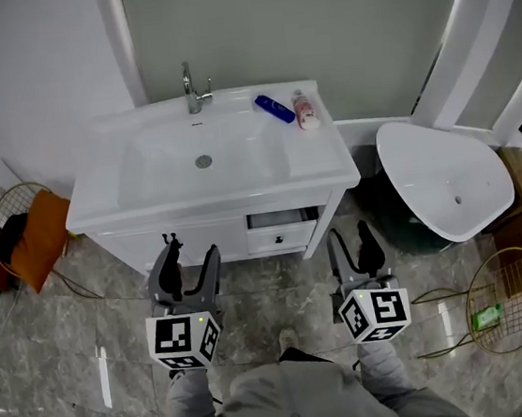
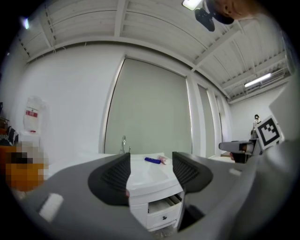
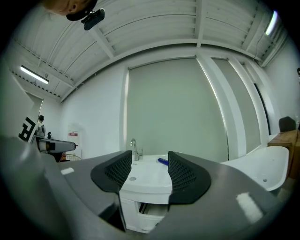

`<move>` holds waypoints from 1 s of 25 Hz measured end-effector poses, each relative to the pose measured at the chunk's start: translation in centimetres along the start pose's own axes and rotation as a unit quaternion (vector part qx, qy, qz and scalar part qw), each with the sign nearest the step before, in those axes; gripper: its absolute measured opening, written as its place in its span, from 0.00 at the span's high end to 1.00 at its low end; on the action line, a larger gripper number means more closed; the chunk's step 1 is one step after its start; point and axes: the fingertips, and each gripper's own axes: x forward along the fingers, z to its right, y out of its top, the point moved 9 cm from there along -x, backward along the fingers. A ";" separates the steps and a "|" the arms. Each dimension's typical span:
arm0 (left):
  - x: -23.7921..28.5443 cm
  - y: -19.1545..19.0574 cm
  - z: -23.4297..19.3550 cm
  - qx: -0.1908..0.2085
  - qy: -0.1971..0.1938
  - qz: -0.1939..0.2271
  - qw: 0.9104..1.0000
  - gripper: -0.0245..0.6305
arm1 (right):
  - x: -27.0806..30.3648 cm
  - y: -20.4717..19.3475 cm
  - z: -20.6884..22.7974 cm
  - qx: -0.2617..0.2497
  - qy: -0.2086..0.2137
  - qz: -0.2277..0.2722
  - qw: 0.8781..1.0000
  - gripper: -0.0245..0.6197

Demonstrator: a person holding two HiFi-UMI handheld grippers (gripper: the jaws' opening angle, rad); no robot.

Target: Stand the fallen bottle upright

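With left gripper (image 1: 190, 245) and right gripper (image 1: 349, 230) spread and empty, I faced the blue bottle (image 1: 274, 109) lying at upper centre; a square mid-body grip looked best.

Tap (image 1: 192, 90): set at 12 o'clock of the basin (image 1: 171, 167).
Bottle (image 1: 274, 109): laid at 2 o'clock of the basin.
Tub (image 1: 446, 180): placed at 3 o'clock of the counter (image 1: 320, 153).

A small blue plastic bottle (image 1: 274, 109) lies on its side at the back right of the white washbasin counter (image 1: 331, 161), just beside a pinkish bottle (image 1: 305, 111).
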 end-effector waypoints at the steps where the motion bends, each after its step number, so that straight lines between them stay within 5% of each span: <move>1: 1.1 0.1 0.1 0.000 0.002 -0.001 1.000 0.49 | 1.0 0.1 0.6 0.001 0.003 -0.001 1.000 0.58; 12: 8.8 0.6 0.8 0.017 0.021 -0.015 1.000 0.49 | 9.3 -0.8 5.0 0.015 0.035 -0.017 0.999 0.58; 25: 16.8 1.0 -4.1 0.019 0.012 -0.016 1.000 0.49 | 18.4 -1.2 4.3 0.007 0.034 -0.024 0.999 0.58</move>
